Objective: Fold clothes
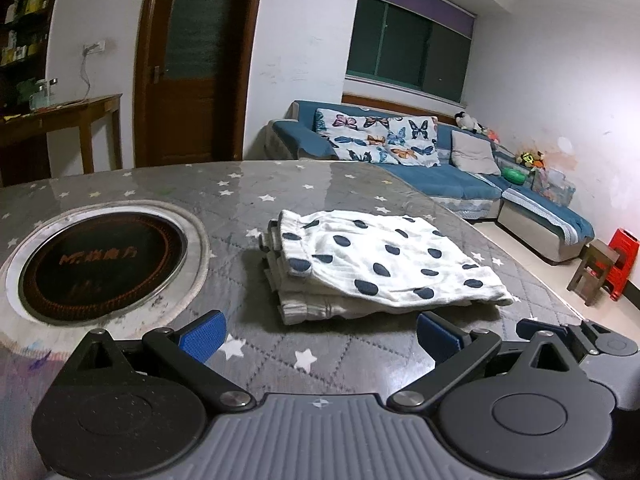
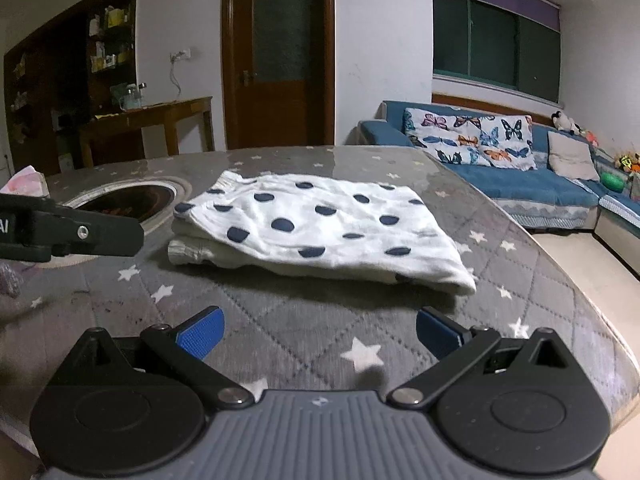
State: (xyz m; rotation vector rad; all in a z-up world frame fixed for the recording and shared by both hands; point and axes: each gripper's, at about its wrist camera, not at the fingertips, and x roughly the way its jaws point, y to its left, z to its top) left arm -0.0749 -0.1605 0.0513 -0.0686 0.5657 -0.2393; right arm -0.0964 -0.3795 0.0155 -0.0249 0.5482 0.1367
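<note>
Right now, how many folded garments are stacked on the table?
2 that I can see: the polka-dot garment on top, and a plain pale garment underneath, its edge showing at the left. More could be hidden between them.

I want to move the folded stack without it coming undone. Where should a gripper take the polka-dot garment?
Probably the near folded edge of the polka-dot garment, coming in low from the front: the layers there lie stacked flat on the table, so open jaws could pinch them all together.
</note>
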